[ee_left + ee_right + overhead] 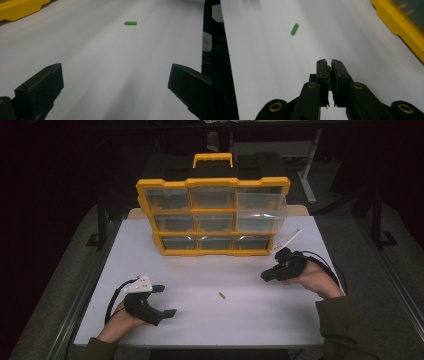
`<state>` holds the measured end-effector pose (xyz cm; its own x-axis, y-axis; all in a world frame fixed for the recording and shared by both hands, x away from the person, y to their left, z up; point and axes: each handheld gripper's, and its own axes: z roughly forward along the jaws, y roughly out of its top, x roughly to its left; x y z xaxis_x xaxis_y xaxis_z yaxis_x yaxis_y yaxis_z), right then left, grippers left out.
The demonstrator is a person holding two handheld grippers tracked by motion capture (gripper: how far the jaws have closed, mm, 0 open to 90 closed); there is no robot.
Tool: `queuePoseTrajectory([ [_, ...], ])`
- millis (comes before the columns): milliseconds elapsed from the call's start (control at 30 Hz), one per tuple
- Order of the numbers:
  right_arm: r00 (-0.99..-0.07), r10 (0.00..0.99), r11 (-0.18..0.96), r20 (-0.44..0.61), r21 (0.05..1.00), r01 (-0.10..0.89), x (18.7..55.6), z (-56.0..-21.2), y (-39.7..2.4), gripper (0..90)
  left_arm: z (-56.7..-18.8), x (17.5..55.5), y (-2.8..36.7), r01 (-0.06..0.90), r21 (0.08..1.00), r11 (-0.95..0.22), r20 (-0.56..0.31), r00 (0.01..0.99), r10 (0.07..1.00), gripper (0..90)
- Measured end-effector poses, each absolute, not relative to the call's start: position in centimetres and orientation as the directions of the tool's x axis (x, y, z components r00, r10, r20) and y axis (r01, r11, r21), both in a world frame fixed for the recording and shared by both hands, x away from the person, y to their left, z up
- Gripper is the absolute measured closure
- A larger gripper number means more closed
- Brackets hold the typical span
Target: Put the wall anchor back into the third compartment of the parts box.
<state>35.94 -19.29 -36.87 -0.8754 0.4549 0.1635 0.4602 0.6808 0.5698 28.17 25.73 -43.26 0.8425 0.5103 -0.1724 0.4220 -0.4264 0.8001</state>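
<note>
A green piece (328,71) was almost wholly hidden between the right gripper's (328,65) closed jaws; its shape could not be told.

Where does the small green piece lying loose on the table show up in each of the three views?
High view: the loose green piece lies on the white table, low centre, between the grippers.
Left gripper view: upper centre-right, beyond the open jaws.
Right gripper view: upper left.
Shared landmark: the yellow organizer, at upper left and upper right.
</note>
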Motion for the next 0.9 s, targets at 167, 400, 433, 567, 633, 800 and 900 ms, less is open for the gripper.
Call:
queuePoseTrajectory([
  [167, -0.878, 0.45, 0.683, 0.16, 0.572, 0.454, 36.1, -35.5, -20.5, 83.6, -43.3, 28.2, 25.7, 0.417, 0.799, -0.434, -0.165, 0.845, 0.509, 0.0],
  [400, -0.878, 0.454, 0.683, 0.15, 0.574, 0.452, 36.4, -32.9, -22.0, 83.6, -43.4, 28.2, 25.7, 0.418, 0.799, -0.431, -0.167, 0.844, 0.509, 0.0],
  [433, -0.88, 0.453, 0.685, 0.142, 0.577, 0.445, 36.5, -32.6, -22.2, 83.6, -43.3, 28.2, 25.7, 0.419, 0.799, -0.432, -0.168, 0.845, 0.509, 0.0],
  [567, -0.887, 0.445, 0.69, 0.125, 0.584, 0.428, 36.7, -31.3, -22.9, 83.6, -43.3, 28.2, 25.6, 0.409, 0.802, -0.435, -0.158, 0.848, 0.506, 0.0],
  [633, -0.886, 0.447, 0.689, 0.12, 0.585, 0.427, 36.8, -30.9, -23.0, 83.6, -43.3, 28.2, 25.6, 0.41, 0.802, -0.434, -0.159, 0.848, 0.506, 0.0],
  [800, -0.887, 0.443, 0.678, 0.13, 0.599, 0.427, 37.0, -28.8, -23.9, 83.6, -43.3, 28.2, 25.6, 0.412, 0.802, -0.433, -0.162, 0.847, 0.506, 0.0],
  [900, -0.884, 0.451, 0.677, 0.123, 0.599, 0.429, 37.2, -27.8, -24.2, 83.7, -43.3, 28.3, 25.6, 0.409, 0.799, -0.44, -0.158, 0.849, 0.504, 0.0],
])
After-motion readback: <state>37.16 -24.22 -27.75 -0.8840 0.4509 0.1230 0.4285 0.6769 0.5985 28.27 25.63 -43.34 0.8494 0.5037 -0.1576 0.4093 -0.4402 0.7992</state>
